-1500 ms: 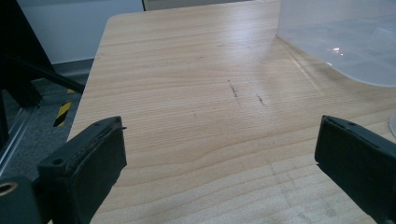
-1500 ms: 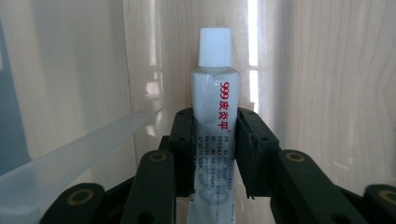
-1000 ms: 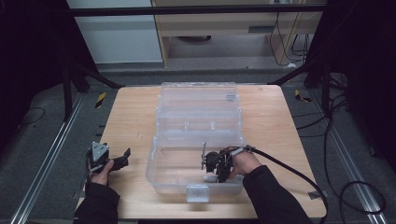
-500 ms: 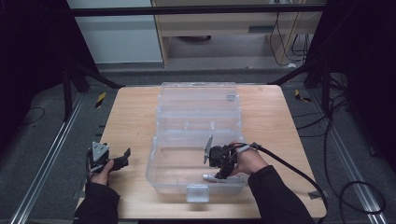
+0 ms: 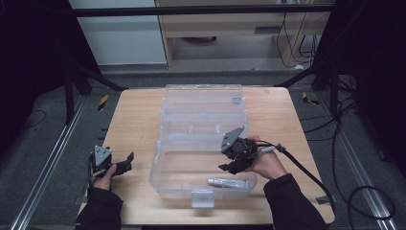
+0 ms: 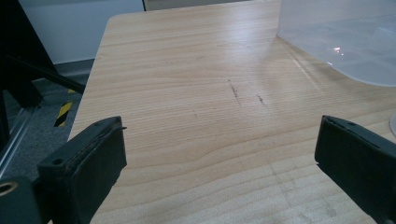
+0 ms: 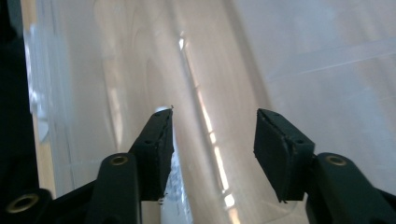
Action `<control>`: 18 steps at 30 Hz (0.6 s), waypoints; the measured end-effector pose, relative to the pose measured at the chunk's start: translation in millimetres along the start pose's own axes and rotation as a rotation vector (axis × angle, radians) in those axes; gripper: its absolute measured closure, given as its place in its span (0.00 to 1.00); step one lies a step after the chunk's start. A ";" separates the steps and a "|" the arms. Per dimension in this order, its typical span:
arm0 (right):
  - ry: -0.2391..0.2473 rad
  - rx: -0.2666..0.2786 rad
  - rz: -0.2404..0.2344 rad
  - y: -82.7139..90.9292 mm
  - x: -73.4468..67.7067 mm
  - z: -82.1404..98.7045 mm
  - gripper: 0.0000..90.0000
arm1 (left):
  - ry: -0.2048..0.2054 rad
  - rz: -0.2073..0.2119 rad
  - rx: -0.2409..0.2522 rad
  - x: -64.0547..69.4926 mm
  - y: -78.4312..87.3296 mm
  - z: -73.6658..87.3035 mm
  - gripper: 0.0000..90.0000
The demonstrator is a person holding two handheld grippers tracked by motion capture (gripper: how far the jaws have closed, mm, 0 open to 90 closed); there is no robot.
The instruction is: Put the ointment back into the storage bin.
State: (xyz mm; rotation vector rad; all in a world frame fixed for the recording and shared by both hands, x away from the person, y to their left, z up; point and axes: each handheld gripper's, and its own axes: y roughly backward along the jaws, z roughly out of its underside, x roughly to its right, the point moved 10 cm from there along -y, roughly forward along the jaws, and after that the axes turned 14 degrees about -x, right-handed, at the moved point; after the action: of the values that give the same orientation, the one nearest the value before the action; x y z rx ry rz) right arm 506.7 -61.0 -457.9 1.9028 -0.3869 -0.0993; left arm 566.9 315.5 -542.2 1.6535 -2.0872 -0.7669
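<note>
A clear plastic box (image 5: 163, 165) stands open in the middle of the wooden table, its lid (image 5: 203, 103) folded back. A small white tube (image 5: 229, 182) lies on the box floor along the front wall. My right gripper (image 5: 229, 160) hovers just above the tube inside the box, open and empty. In the right gripper view the gripper (image 7: 212, 140) spreads over the clear floor, with the tube (image 7: 175, 196) partly under one jaw. My left gripper (image 5: 125, 162) is open near the table's front left, well apart from the box. The left gripper view has the gripper (image 6: 219, 154) wide open over bare wood.
The box's rounded corner (image 6: 345, 42) sits ahead and right of the left gripper. A latch tab (image 5: 202, 197) hangs on the box front. The table's left edge (image 6: 88, 93) drops to a floor with rails and black frame legs. Cables trail at the right.
My right gripper has risen and drawn back a little inside the box, leaving the white tube lying free on the floor. The left gripper has stayed put.
</note>
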 end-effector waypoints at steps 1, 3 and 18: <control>-0.012 0.023 0.005 3.5 1.5 -0.2 0.51 | 0.000 0.000 0.000 0.0 0.0 0.0 0.02; -0.023 0.046 0.017 6.7 3.4 -0.4 0.50 | 0.000 0.000 0.000 -0.1 0.0 0.0 0.02; -0.293 0.336 0.167 50.3 36.7 26.6 0.30 | 0.001 -0.002 0.001 -0.2 0.0 0.0 0.02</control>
State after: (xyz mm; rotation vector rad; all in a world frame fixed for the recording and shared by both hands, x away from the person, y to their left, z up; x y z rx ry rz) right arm 523.6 -112.0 -416.6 2.1827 -0.8009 -0.2147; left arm 567.0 315.7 -542.1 1.6558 -2.0857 -0.7657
